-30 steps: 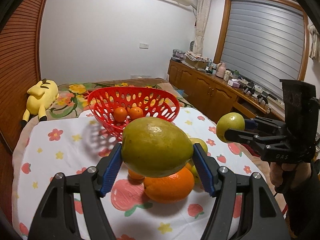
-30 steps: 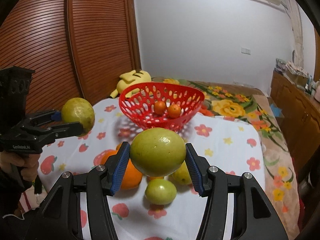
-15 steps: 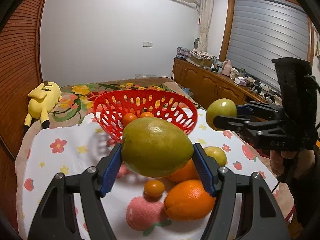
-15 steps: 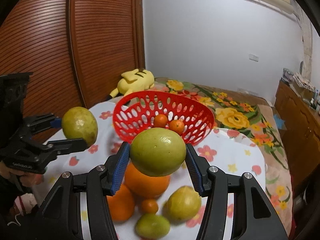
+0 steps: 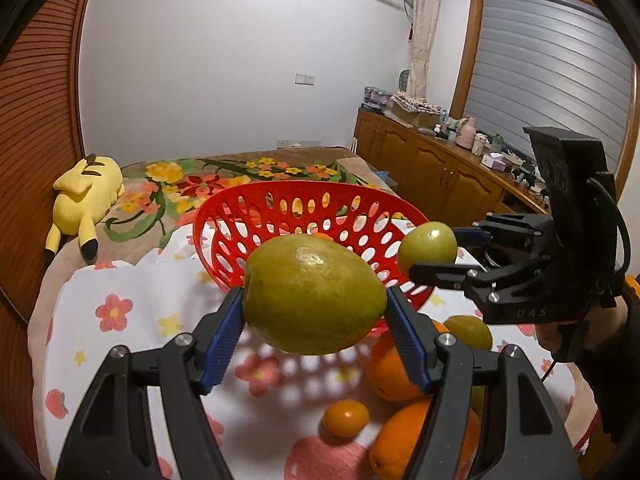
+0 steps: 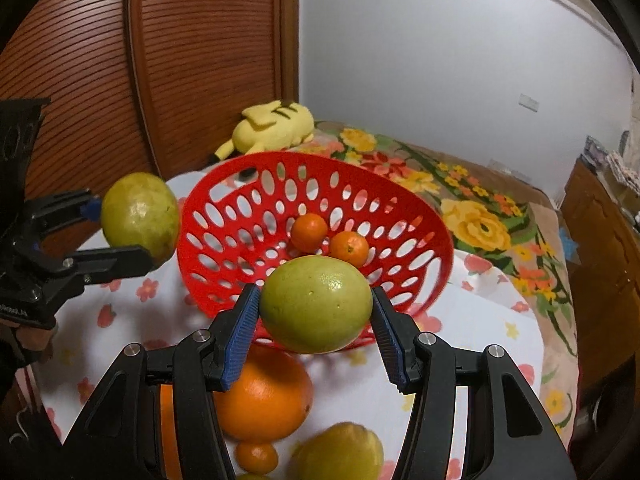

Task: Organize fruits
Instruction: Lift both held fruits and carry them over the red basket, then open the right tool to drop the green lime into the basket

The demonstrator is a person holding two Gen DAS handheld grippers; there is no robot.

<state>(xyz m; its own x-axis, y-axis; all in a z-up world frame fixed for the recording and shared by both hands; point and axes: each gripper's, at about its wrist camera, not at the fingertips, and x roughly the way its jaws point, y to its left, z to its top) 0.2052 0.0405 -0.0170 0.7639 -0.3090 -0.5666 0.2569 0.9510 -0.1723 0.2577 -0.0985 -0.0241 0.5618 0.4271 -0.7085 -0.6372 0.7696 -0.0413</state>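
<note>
Left wrist view: the left claw pinches a big green-yellow fruit, aimed downward just short of the red basket; off to the right, the right claw grips a smaller green fruit, a hand on its handle. Right wrist view: that claw clamps its fruit before the basket rim, and only here do two small oranges show plainly inside. Loose oranges lie on the table below.
</note>
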